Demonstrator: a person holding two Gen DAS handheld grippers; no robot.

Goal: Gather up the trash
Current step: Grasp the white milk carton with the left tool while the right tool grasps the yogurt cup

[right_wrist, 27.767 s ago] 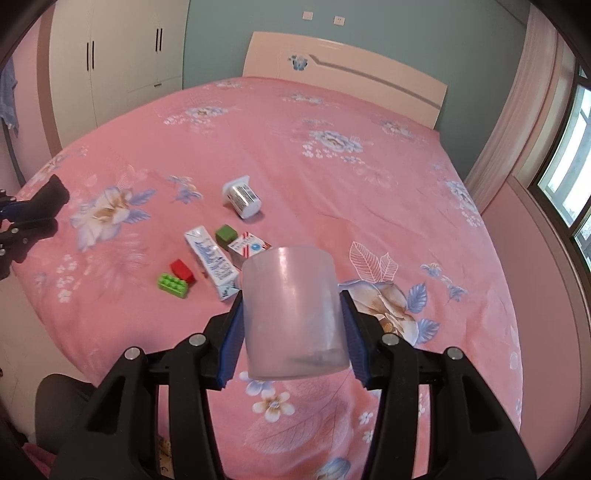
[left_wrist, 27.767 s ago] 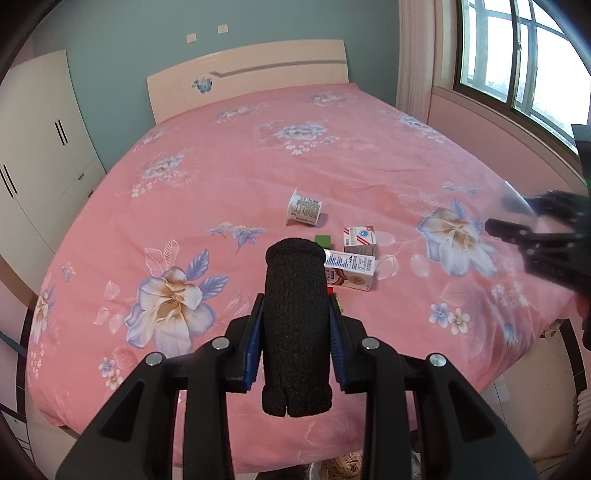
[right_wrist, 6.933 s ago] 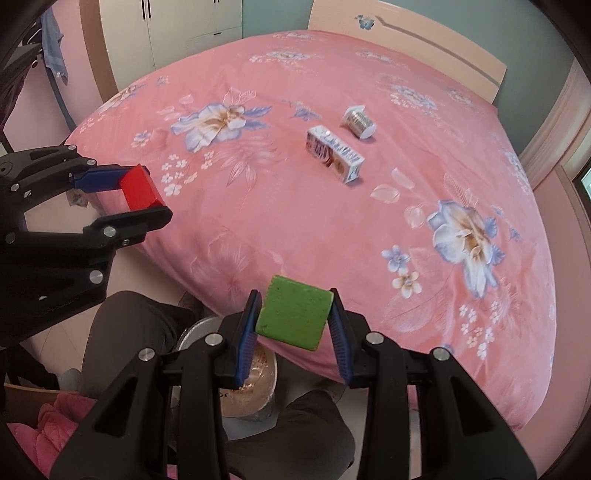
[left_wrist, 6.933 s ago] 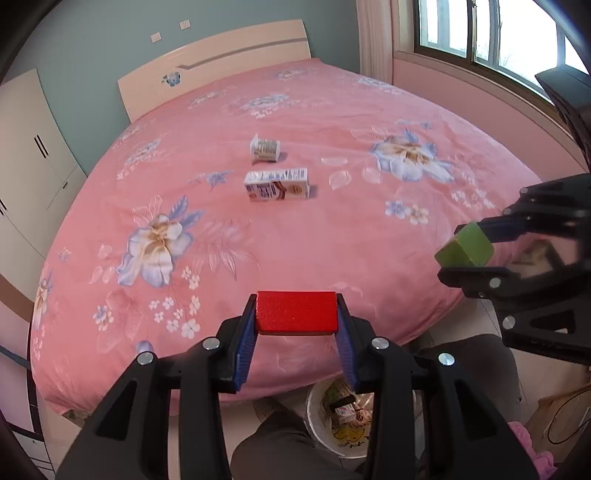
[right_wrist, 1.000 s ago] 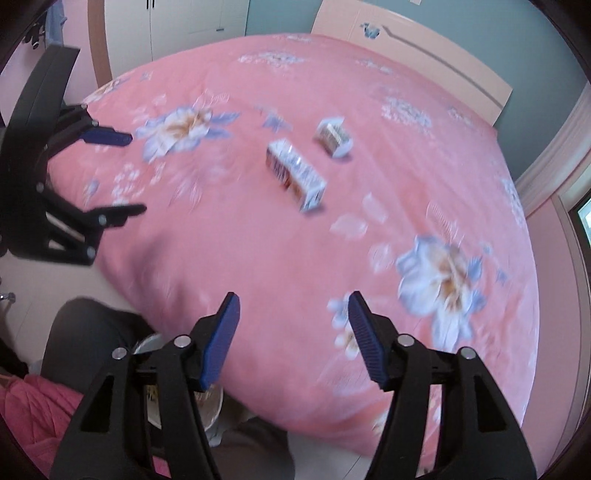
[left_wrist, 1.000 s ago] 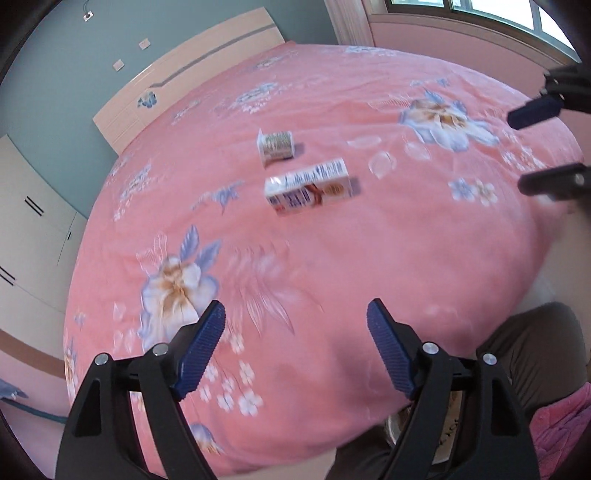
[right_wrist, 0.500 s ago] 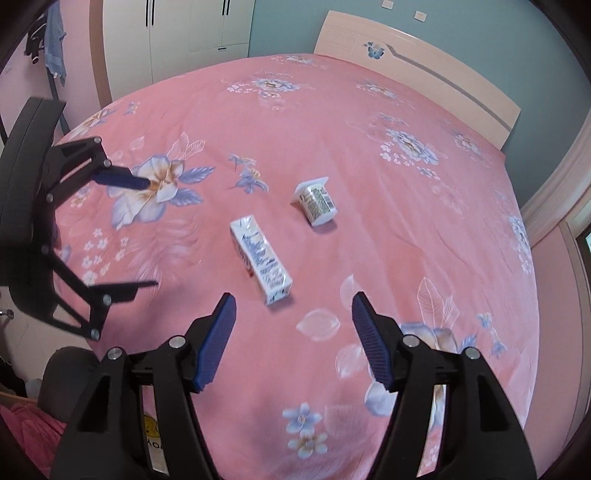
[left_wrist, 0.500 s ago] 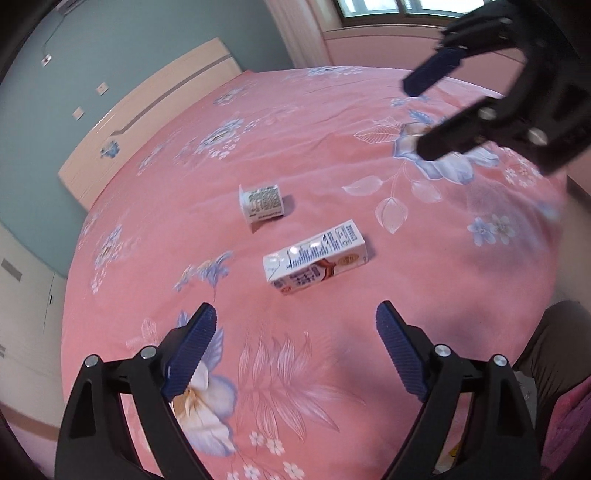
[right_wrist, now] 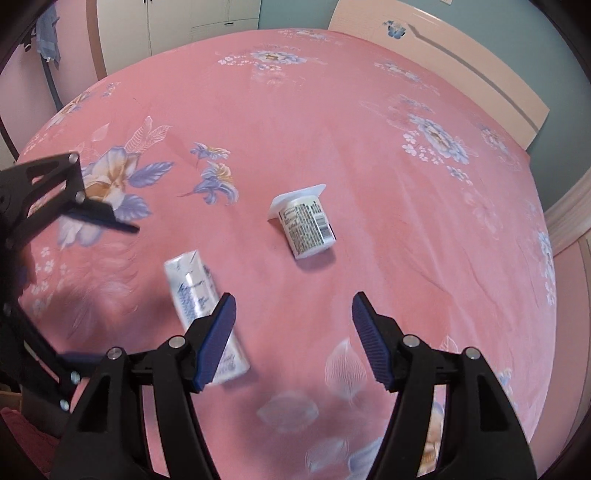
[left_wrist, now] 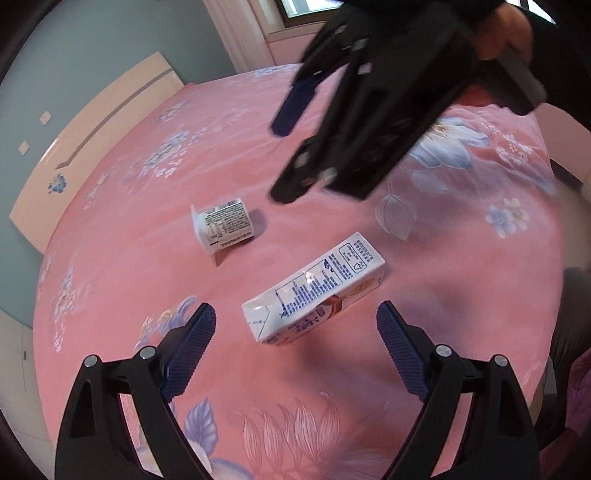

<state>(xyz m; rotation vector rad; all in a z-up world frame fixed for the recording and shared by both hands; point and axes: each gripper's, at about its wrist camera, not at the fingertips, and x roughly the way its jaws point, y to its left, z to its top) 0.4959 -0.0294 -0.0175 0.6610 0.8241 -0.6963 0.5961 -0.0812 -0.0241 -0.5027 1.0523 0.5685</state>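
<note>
A pink floral bedspread point(left_wrist: 155, 258) fills both wrist views, running back to a pale headboard point(right_wrist: 461, 55) against a blue-green wall, with white wardrobe doors point(right_wrist: 177, 26) at the far left of the right-hand view.

The left gripper point(left_wrist: 295, 343) hangs low over the cover, its blue-padded fingers point(left_wrist: 192, 343) spread wide and holding nothing. The right gripper point(right_wrist: 291, 332) is likewise splayed and empty; seen from the left camera it reaches in from the upper right, blurred, above the bed and just short of the two pieces of litter.

A milk carton point(left_wrist: 314, 295) lies on its side directly ahead of the left gripper, between the lines of its two fingers but beyond their tips — apart from both pads. Its printed panel faces up, its folded top end nearest the camera. From the right gripper the same carton sits down and to the left, partly hidden behind the left-side finger; whether it is touched there cannot be told.

A small yogurt cup point(right_wrist: 304, 225) lies tipped over ahead of the right gripper, roughly on its centre line and well beyond the fingertips, its wide rim pointing away toward the headboard. It rests near the carton, not touching it. Whether either container holds anything cannot be seen — both are closed to the cameras.
</note>
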